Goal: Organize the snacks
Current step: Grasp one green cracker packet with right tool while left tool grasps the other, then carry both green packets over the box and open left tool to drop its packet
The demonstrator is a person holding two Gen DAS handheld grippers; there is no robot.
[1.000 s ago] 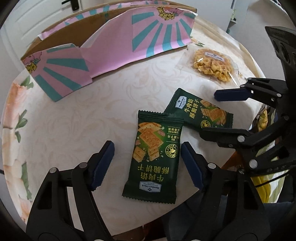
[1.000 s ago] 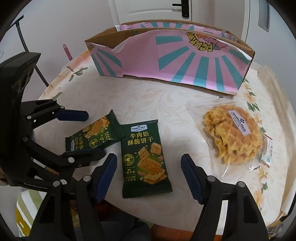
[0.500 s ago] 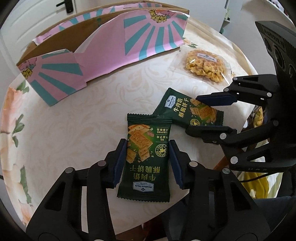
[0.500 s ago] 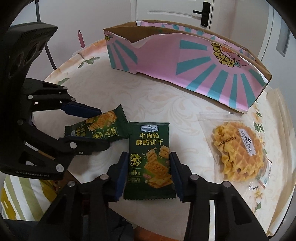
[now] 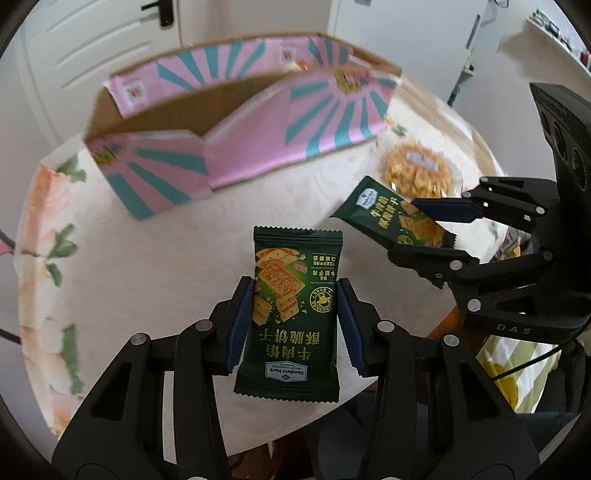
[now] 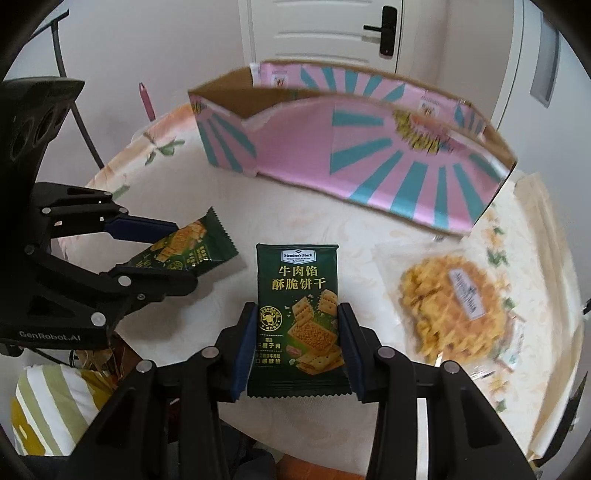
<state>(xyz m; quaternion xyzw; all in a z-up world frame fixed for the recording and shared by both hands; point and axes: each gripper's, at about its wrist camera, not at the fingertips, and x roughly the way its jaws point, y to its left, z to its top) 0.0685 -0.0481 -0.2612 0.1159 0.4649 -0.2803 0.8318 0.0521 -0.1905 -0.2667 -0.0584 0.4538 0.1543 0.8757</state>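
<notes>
Grippers are each clamped on a dark green cracker packet. In the left wrist view, the left gripper (image 5: 295, 325) is closed on one green packet (image 5: 293, 310), its blue pads (image 5: 240, 325) pressed against the packet's two long edges, with the packet's printed text seen upside down and its near end hanging past the near edge of the table (image 5: 155, 258). To the right in that view, the right gripper (image 5: 439, 232) is seen holding the second green packet (image 5: 391, 216) at an angle. In the right wrist view, that second green packet (image 6: 301, 317) is held upright between the right gripper's (image 6: 299, 343) pads, and the left gripper (image 6: 155, 247) is seen at the left with its packet (image 6: 184, 247) tilted between the jaws. A clear bag of waffle biscuits (image 6: 454, 306) lies flat on the flowered tablecloth to the right, apart from both packets. At the far side of the table stands an open pink-and-teal cardboard box (image 5: 240, 136), its brown inside visible; whether anything lies in it cannot be told. A white door (image 6: 332, 33) with a black handle is seen beyond the box.
</notes>
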